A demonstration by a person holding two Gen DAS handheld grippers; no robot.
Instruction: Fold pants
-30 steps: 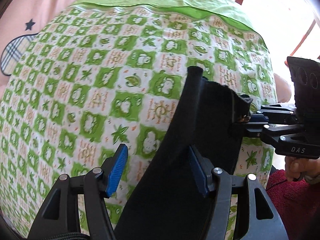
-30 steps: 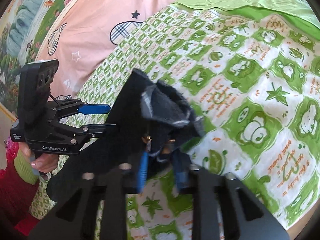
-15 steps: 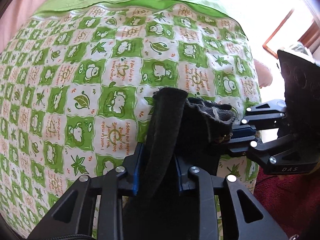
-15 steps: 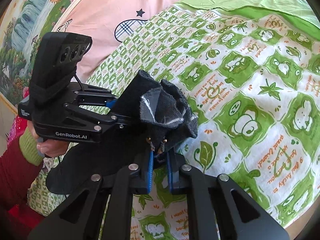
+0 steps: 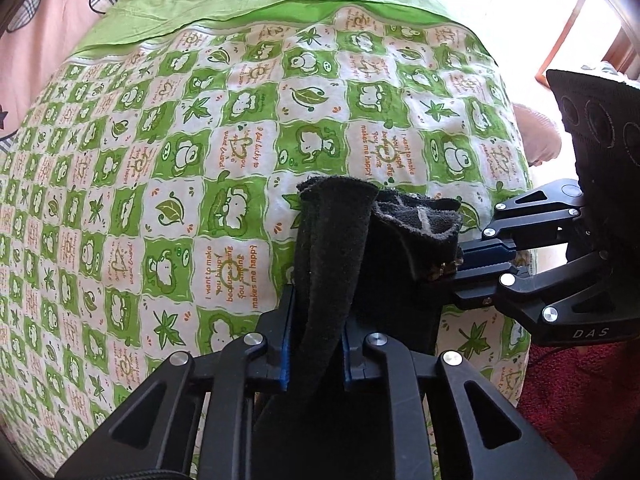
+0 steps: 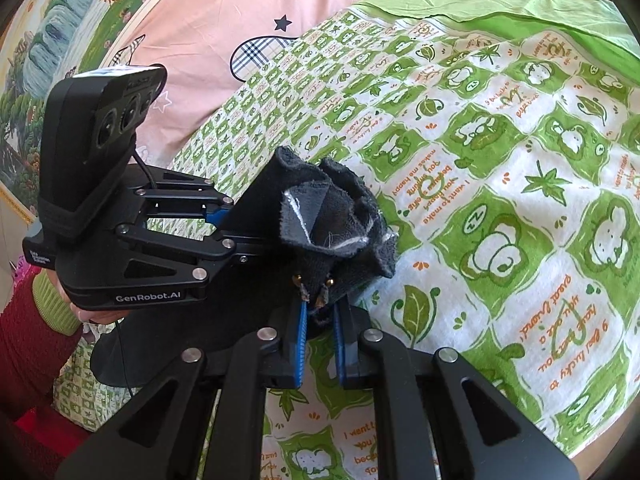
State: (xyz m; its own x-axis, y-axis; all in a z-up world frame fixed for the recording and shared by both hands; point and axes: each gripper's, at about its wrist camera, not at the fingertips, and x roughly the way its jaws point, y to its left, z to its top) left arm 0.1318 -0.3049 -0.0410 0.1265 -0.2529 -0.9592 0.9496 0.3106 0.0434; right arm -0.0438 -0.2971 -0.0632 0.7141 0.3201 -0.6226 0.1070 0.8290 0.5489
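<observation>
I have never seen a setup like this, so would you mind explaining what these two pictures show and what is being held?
There is no robot here: a person holds a handheld two-finger gripper in each hand, each with a fisheye camera looking along its fingers. One picture is from the left gripper, the other from the right gripper; each also shows the other tool from the side. Beneath lies a green-and-white patterned bedsheet, with a pink cover beyond. Both grippers pinch black pants: the right is shut on a bunched edge, while the left jaws are closing on a fold.
</observation>
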